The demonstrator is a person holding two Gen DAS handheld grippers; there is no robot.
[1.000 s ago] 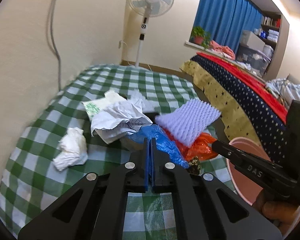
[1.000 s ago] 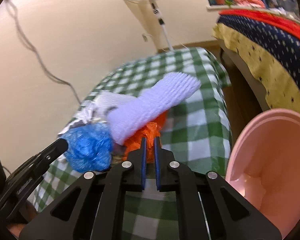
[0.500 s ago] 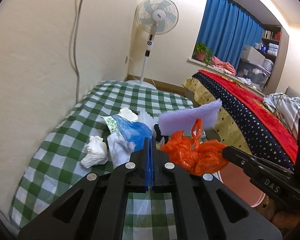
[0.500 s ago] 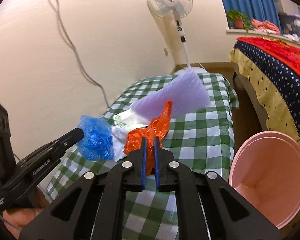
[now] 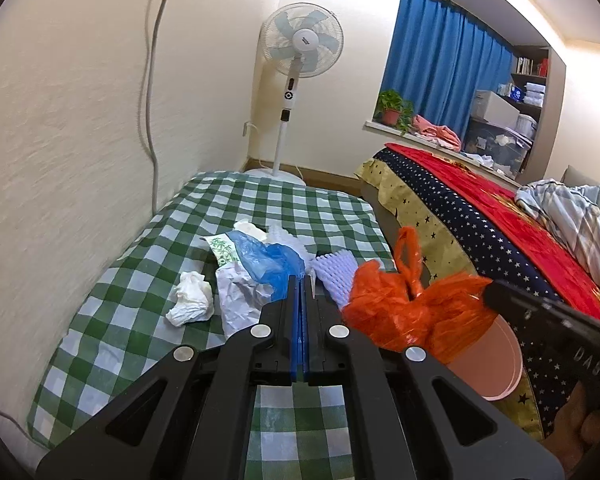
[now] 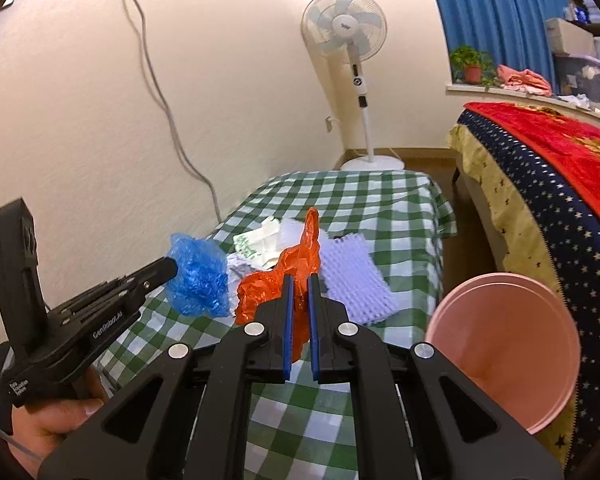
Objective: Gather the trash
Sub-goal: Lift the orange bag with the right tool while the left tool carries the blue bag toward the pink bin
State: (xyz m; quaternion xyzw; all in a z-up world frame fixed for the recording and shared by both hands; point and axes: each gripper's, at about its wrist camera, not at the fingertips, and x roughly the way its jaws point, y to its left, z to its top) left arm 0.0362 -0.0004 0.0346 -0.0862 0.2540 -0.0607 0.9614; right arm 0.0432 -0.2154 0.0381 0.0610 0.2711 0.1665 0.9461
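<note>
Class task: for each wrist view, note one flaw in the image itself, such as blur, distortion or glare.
Left wrist view: wall at left is motion-smeared, and the fisheye bends the curtain. Right wrist view: sharper, dark vignette at the corners, wall cable bowed by the lens.

A white standing fan (image 5: 300, 52) stands against the wall, near blue curtains (image 5: 440, 68) and a potted plant (image 5: 394, 106).

Warm indoor light, fisheye edges, slight blur

left gripper (image 5: 299, 280): clamped on blue bag (image 5: 266, 262) | orange bag (image 5: 404, 312): raised, holder blurred, probably right gripper (image 5: 496, 294)
</note>
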